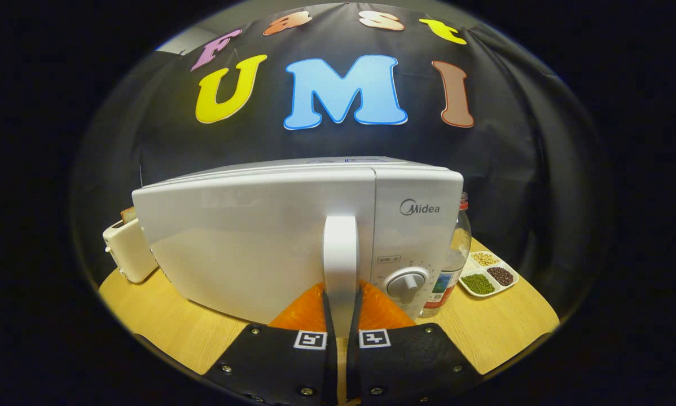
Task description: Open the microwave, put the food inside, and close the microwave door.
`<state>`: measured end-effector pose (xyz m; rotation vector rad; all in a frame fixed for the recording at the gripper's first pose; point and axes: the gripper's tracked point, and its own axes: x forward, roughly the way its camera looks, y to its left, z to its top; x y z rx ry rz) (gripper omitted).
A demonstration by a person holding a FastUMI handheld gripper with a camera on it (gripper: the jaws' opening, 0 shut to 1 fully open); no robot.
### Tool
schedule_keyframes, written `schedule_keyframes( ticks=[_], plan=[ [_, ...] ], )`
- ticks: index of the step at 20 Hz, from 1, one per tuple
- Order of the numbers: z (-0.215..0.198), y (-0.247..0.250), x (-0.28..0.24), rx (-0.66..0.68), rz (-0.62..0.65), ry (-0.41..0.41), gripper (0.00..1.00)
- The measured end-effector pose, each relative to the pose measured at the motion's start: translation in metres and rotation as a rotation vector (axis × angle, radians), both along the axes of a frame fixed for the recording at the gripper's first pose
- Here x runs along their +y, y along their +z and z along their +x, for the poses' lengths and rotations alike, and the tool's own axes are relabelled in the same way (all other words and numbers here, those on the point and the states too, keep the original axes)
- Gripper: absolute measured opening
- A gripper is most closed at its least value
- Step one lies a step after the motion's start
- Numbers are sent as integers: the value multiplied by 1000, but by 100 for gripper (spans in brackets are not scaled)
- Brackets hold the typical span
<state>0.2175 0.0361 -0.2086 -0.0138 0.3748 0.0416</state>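
A white microwave (259,237) stands on the wooden table (501,332), its door swung a little out from the body. A vertical white handle (341,265) runs down the door's right side. My gripper (341,307) is shut on the lower part of that handle, one finger (307,313) on each side of it. Right of the handle sits the control panel with a round dial (407,283). The inside of the microwave is hidden behind the door.
A cream toaster (128,248) with a bread slice stands left of the microwave. A clear bottle (453,259) with a red cap is at the microwave's right side. Beyond it lies a white divided dish (489,274) of beans.
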Motion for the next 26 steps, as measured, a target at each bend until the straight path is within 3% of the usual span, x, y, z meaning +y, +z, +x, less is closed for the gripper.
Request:
schedule_keyframes(
  ticks=[2, 16, 26],
  plan=[
    [-20, 3, 5, -15, -36, 12, 6],
    [-115, 8, 48, 66, 14, 10, 7],
    [-171, 12, 95, 112, 45, 52, 16]
  ],
)
